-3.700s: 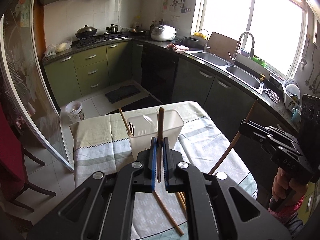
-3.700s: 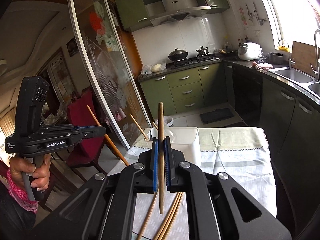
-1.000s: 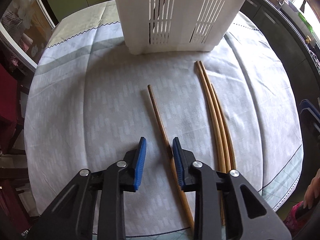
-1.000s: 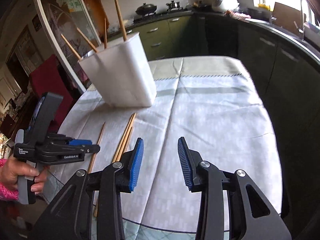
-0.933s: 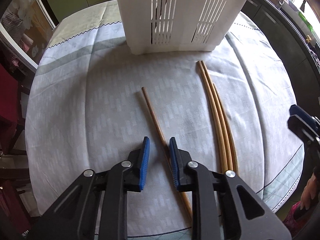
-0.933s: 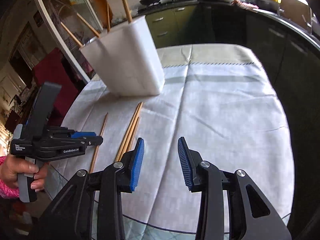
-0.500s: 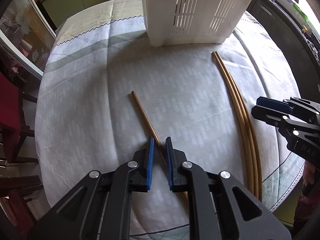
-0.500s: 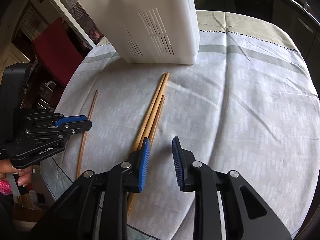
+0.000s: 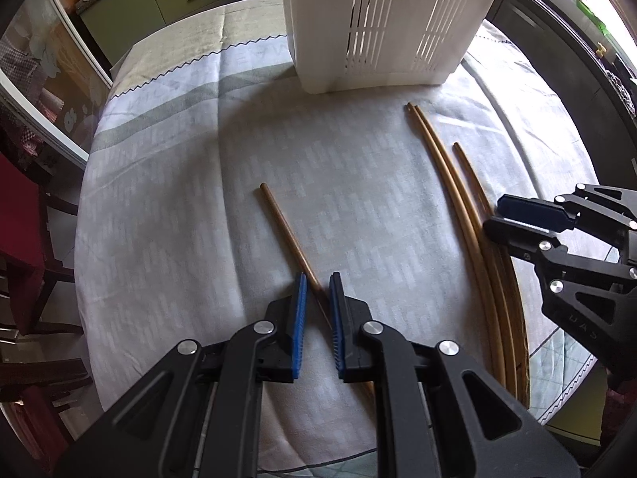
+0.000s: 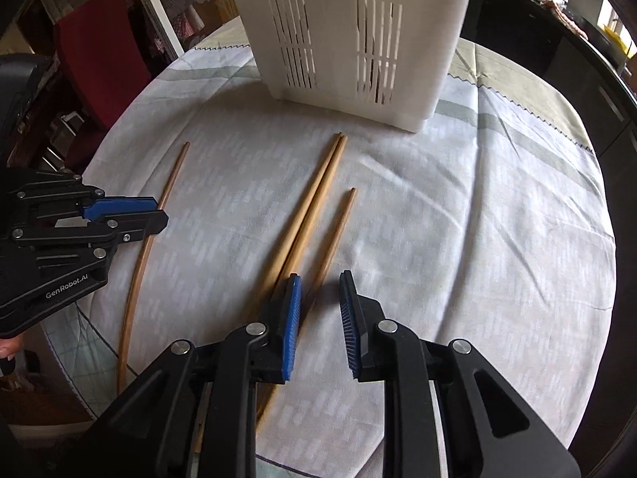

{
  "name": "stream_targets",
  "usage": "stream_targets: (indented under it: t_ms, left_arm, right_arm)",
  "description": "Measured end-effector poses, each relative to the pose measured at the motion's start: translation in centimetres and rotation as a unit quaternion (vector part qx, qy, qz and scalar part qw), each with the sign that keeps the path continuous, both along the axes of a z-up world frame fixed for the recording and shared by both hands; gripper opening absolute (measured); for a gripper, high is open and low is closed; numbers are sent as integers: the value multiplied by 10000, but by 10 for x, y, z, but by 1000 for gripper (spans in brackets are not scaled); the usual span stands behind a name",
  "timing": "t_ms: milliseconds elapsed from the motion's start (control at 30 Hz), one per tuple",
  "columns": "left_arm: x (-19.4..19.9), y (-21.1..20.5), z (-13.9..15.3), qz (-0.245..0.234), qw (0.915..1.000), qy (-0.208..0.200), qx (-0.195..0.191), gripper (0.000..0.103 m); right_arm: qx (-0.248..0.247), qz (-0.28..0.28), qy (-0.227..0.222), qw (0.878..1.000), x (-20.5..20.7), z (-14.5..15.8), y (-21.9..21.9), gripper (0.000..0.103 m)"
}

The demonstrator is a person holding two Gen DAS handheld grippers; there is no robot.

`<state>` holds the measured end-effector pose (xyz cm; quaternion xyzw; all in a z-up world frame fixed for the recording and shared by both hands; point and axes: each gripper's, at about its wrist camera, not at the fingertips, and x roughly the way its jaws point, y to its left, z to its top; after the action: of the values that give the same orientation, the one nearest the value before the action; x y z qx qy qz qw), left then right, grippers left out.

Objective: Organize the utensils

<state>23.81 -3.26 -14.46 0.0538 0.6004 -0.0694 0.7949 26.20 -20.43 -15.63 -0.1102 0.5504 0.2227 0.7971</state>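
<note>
Pale grey-white cloth (image 9: 167, 183) covers the round bench (image 10: 85, 388), and a white slotted utensil holder (image 9: 382, 24) stands upright at its far side. Four wooden chopsticks lie flat on the cloth in front of the holder, none touching it.

One darker chopstick (image 9: 284, 225) lies alone toward the left. The left tongs (image 9: 316, 296) point steeply down over its near half, their blue pads drawn almost together with the stick passing between them; they look pinched on it, though the contact itself is hard to make out in the left wrist view.

To the right lie a pair of chopsticks (image 10: 308, 203) pressed side by side, and just beside them a shorter-looking single chopstick (image 10: 336, 235), set slightly apart from the pair at its far tip. The right tongs (image 10: 320, 294) hang over the near ends of these three. Their pads stand apart and are closing, with the single stick running toward the gap beside the left pad; neither pad presses on it.

A fingertip (image 10: 8, 344) of the person holding the left tool shows at the edge of the right wrist view.
</note>
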Motion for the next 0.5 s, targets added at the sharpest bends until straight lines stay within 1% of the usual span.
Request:
stream_targets:
  t_ms: [67, 167, 200, 333, 500]
  left_arm:
    - [0, -1, 0, -3, 10000, -1, -10, 12]
    - [0, -2, 0, 10, 10000, 13, -28, 12]
    - [0, -2, 0, 10, 10000, 17, -30, 12]
    - [1, -1, 0, 24, 10000, 40, -69, 12]
    - [4, 1, 0, 34, 9999, 78, -86, 12]
  right_arm:
    - [-67, -1, -13, 10000, 4, -1, 6, 19]
    - [-79, -31, -28, 10000, 10, -1, 5, 11]
    - [-38, -50, -1, 10000, 12, 0, 2, 10]
    - [463, -261, 130, 9985, 15, 5, -20, 6]
    - [1056, -548, -87, 9929, 12, 29, -51, 6]
